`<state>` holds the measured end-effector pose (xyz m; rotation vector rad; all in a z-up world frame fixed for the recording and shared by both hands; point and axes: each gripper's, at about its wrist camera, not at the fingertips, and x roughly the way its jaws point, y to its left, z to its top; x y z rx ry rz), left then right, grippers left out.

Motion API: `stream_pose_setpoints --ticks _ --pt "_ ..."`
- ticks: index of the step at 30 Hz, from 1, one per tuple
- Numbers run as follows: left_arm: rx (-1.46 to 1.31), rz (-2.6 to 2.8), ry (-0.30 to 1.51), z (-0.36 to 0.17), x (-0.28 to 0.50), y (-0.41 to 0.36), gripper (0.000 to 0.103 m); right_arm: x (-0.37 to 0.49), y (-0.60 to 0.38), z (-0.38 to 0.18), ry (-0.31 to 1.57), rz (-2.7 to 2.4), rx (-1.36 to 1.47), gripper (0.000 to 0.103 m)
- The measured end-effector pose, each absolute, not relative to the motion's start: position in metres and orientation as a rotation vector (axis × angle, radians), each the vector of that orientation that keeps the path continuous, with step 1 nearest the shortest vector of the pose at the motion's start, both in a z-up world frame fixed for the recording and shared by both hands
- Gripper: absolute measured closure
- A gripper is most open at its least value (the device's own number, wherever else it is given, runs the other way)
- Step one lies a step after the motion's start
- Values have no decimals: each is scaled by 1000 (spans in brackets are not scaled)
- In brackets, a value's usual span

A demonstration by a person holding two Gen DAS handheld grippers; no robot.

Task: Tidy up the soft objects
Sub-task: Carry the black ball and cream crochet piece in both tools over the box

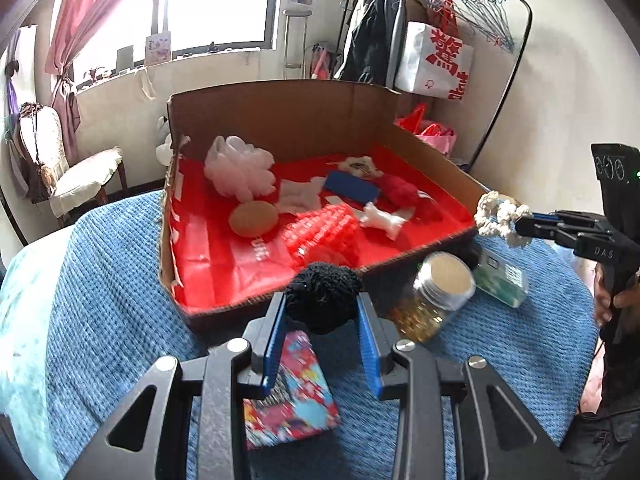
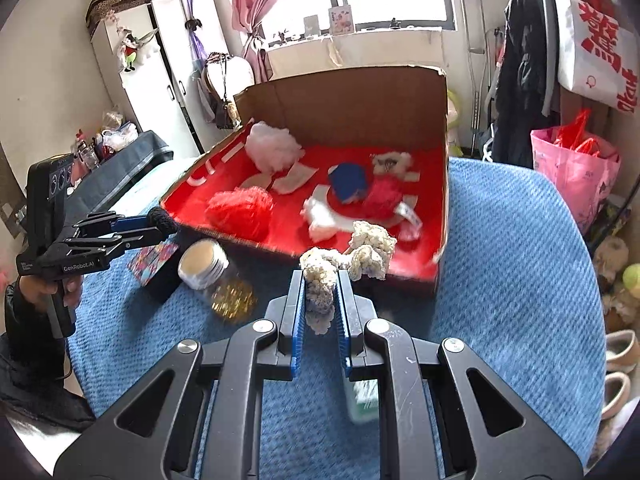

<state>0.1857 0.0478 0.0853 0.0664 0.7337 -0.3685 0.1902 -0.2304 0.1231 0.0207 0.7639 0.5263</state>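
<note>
My left gripper (image 1: 322,306) is shut on a black fuzzy scrunchie (image 1: 324,296) just short of the near wall of the cardboard box (image 1: 280,120); it also shows in the right wrist view (image 2: 162,220). My right gripper (image 2: 320,286) is shut on a cream fluffy scrunchie (image 2: 348,262), held at the box's near right corner; it also shows in the left wrist view (image 1: 502,218). The box has a red lining and holds a white mesh puff (image 1: 240,170), a tan sponge (image 1: 254,218), a red knit piece (image 1: 324,228), a blue sponge (image 1: 352,188) and a red plush (image 2: 382,196).
The box stands on a blue knit blanket (image 1: 100,280). On the blanket near the box lie a glass jar with a silver lid (image 1: 436,292), a green-and-white packet (image 1: 502,276) and a colourful printed box (image 1: 292,392). A clothes rack (image 1: 440,40) stands behind.
</note>
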Motion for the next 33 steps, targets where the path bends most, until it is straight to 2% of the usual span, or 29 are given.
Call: stream_pose_setpoints --ticks 16,33 --pt "165 -320 817 80 265 55 67 264 -194 106 853 495 -146 89" --pt "272 -335 964 50 313 36 66 289 -176 82 945 429 -282 89"
